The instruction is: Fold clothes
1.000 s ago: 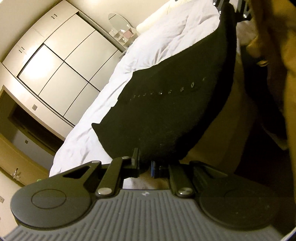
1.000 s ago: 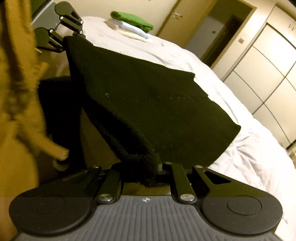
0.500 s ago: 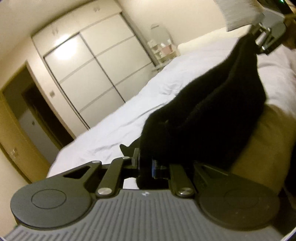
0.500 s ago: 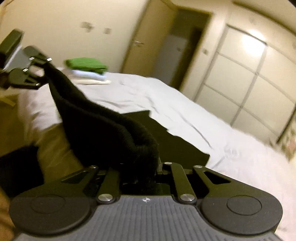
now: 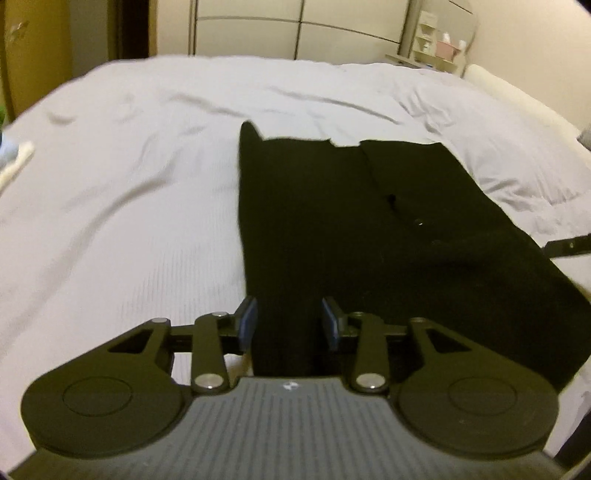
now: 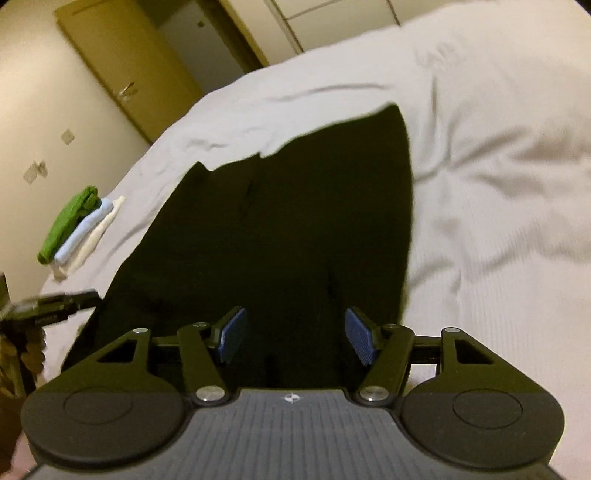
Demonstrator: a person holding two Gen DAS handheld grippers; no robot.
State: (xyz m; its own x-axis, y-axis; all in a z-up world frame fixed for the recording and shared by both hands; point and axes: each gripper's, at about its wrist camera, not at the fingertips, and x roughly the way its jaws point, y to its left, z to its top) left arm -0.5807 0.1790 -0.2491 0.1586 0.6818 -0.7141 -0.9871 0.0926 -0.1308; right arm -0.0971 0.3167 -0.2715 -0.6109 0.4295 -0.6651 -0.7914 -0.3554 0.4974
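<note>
Lay spread flat on the white bed (image 5: 129, 192): a black garment (image 5: 351, 229), long and dark, near edge just under both cameras, far edge notched and reaching toward the middle of the bedding. Showed a small button on its front in the left wrist view.

Left claw (image 5: 288, 325): jaws had just been opening, stood partly apart, blue pads (image 5: 248, 321) either side of a narrow strip of the black cloth. Could not tell for certain whether the pads were touching the fabric; appeared slightly clear of it.

Right claw (image 6: 293, 336): jaws had just been opening as well, stood wider, blue pads (image 6: 232, 334) plainly apart from the cloth lying beneath and between them. Gripped nothing.

Seen at the left edge of the right wrist view, blurred: the other claw beside the garment's near corner.

Rested well apart on the bed's far side: a stack of folded clothes (image 6: 74, 229), green on top, then pale blue, then white.

Stood behind the bed: a wooden door (image 6: 129, 70) and pale wardrobe panels (image 5: 295, 29).
</note>
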